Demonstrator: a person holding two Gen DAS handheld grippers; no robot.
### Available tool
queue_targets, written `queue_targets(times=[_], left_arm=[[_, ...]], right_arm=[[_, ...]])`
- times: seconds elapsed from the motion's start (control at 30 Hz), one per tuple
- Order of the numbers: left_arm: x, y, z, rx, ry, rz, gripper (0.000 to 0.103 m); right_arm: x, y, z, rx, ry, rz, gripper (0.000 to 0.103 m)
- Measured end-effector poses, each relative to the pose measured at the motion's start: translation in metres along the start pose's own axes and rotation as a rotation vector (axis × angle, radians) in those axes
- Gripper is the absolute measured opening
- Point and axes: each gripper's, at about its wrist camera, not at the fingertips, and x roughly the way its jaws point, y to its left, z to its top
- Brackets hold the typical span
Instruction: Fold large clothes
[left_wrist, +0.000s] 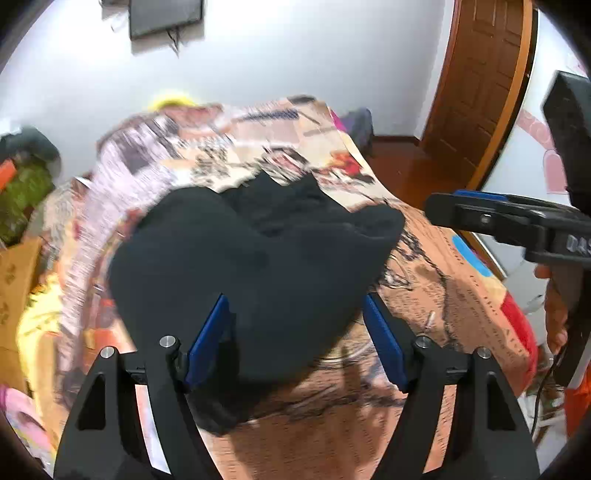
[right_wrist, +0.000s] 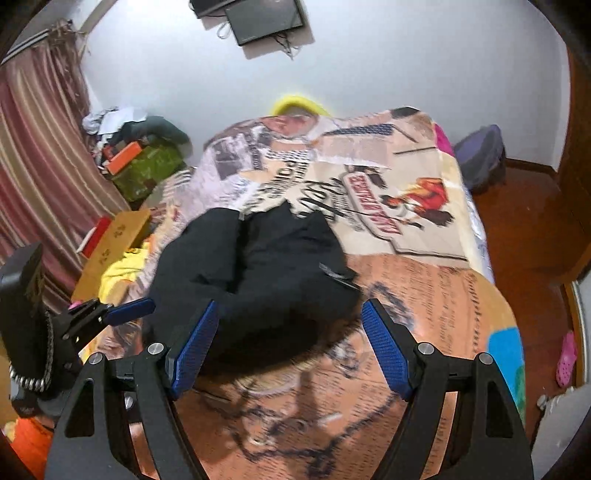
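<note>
A black garment (left_wrist: 258, 266) lies in a folded bundle on the bed's printed cover (left_wrist: 443, 295). In the left wrist view my left gripper (left_wrist: 297, 314) hovers over the near end of the bundle. Its blue pads (left_wrist: 208, 332) stand wide apart on either side of the cloth and do not press it. In the right wrist view the garment (right_wrist: 266, 266) lies ahead of my right gripper (right_wrist: 291, 310), which is open with nothing between its fingers. The left gripper (right_wrist: 129, 310) shows at the left of that view, and the right gripper (left_wrist: 461, 206) at the right of the left wrist view.
A cardboard box (right_wrist: 110, 243) and a yellow cloth (right_wrist: 122, 273) lie at the bed's left edge, with a green box (right_wrist: 147, 170) and a striped curtain (right_wrist: 40, 158) behind. A purple bag (right_wrist: 480, 158) sits on the wooden floor (right_wrist: 524, 229). A wooden door (left_wrist: 480, 85) stands right.
</note>
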Motion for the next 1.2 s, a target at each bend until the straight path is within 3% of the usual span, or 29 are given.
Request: queue_targets(times=[0.17, 0.3, 0.47, 0.7, 0.9, 1.03, 1.2], left_arm=[[-0.014, 0.038, -0.002, -0.061, -0.077, 0.112, 0.083], [0.003, 0.069, -0.009, -0.148, -0.029, 0.157, 0.083], [0.039, 0.085, -0.027, -0.219, 0.059, 0.147, 0.083], [0.054, 0.085, -0.036, -0.255, 0.049, 0.120, 0.086], [0.042, 0.092, -0.032, -0.234, 0.031, 0.163, 0.086], [0.035, 0.112, -0.033, -0.273, 0.015, 0.201, 0.087], [0.054, 0.145, -0.046, -0.384, 0.081, 0.089, 0.088]], right_arm=[[0.026, 0.016, 0.002, -0.010, 0.024, 0.017, 0.077], [0.040, 0.005, 0.000, 0.056, 0.002, -0.034, 0.077], [0.055, -0.025, -0.007, 0.143, 0.068, -0.023, 0.077], [0.076, -0.042, -0.033, 0.111, 0.188, -0.055, 0.077], [0.067, -0.042, -0.026, 0.083, 0.170, -0.014, 0.077], [0.062, -0.041, -0.012, 0.048, 0.135, -0.010, 0.077], [0.080, -0.054, -0.001, 0.055, 0.152, -0.009, 0.077]])
